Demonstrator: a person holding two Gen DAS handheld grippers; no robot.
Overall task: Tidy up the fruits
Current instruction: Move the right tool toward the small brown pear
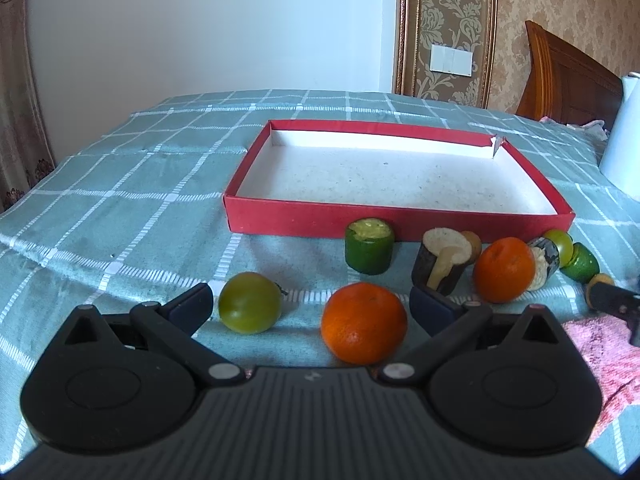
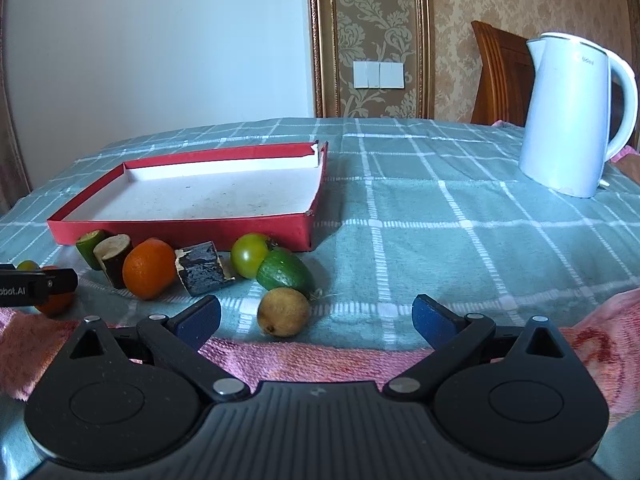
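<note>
Fruit strewn along the red box's (image 1: 312, 222) near wall: glossy oranges (image 1: 363, 322), green tomato (image 1: 250, 307), fuzzy kiwi (image 2: 283, 312). Left gripper (image 1: 312, 306) and right gripper (image 2: 316, 316) both gaping, gripping nothing.

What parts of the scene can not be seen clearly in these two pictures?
- Left wrist view: the kettle is cut off by the right edge.
- Left wrist view: the kiwi is half hidden by the right gripper's finger.
- Right wrist view: the near orange and a green tomato are mostly covered by the left gripper's finger.
- Both views: the gripper bodies hide the near cloth.
</note>
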